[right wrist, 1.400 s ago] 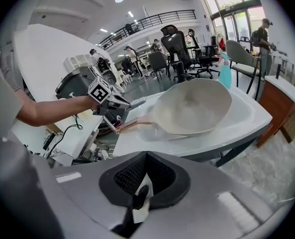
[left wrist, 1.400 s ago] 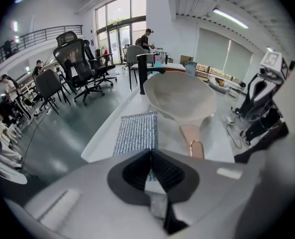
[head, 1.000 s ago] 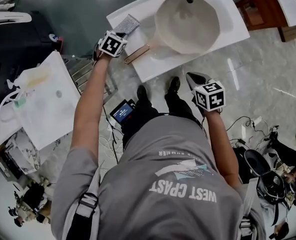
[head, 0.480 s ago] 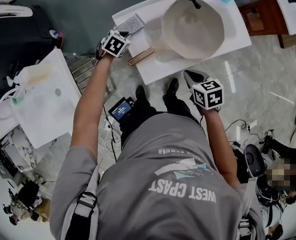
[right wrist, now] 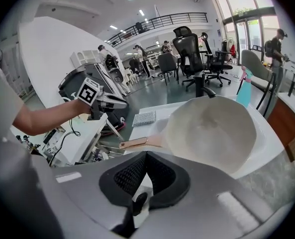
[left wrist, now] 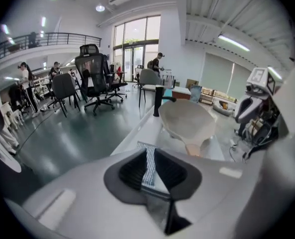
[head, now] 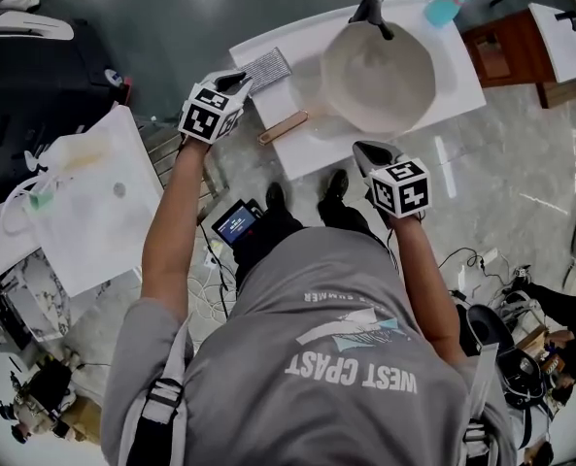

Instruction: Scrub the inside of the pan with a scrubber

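A white pan point(head: 380, 76) with a wooden handle point(head: 283, 127) sits on the white table point(head: 317, 149). A grey scrubber point(head: 266, 69) lies flat on the table left of the pan. My left gripper point(head: 231, 83) hovers just left of the scrubber and points at it; its jaws stand close together, nothing held. In the left gripper view the scrubber point(left wrist: 146, 147) shows as a thin strip beyond the pads. My right gripper point(head: 370, 150) hangs off the table's near edge below the pan, jaws together and empty. The right gripper view shows the pan point(right wrist: 212, 128) and its handle point(right wrist: 137, 143) ahead.
A teal spray bottle point(head: 443, 10) and a black upright fitting point(head: 370, 6) stand at the table's far side. A wooden cabinet point(head: 506, 42) is to the right. A second white table point(head: 84, 202) with a bag is at left. Cables and gear lie on the floor.
The left gripper has drawn back a little to the left of the scrubber. The right gripper has come slightly closer to the table's near edge. Pan and scrubber have not moved.
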